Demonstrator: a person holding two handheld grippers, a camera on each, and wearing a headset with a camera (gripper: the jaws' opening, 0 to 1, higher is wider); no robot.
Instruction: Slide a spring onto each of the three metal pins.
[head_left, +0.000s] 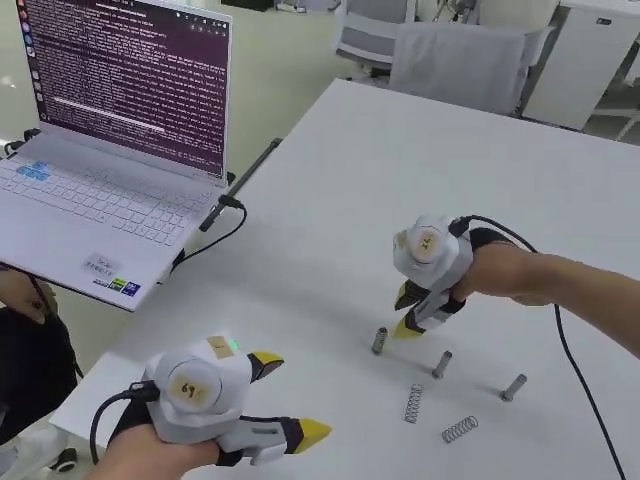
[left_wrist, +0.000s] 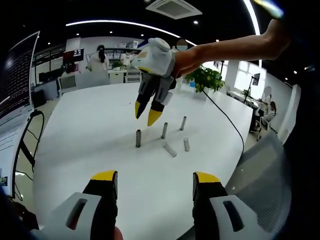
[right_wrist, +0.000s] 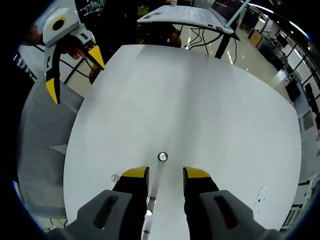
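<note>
White table (head_left: 400, 150) spreads beyond half-open right gripper (head_left: 407, 312); left gripper (head_left: 290, 398) gapes near its edge.

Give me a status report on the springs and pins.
Left gripper open, idle; right gripper open above first pin, spring on it. Two bare pins, two loose springs. Nothing blocking.

Left gripper (head_left: 289, 397) gapes level; right gripper (head_left: 405, 312) points down, jaws parted.

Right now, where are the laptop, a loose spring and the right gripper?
Laptop (head_left: 90, 195), head view, on its keyboard.
Spring (head_left: 414, 403), head view, middle of the coil.
Right gripper (head_left: 404, 312), head view, between its yellow tips.
</note>
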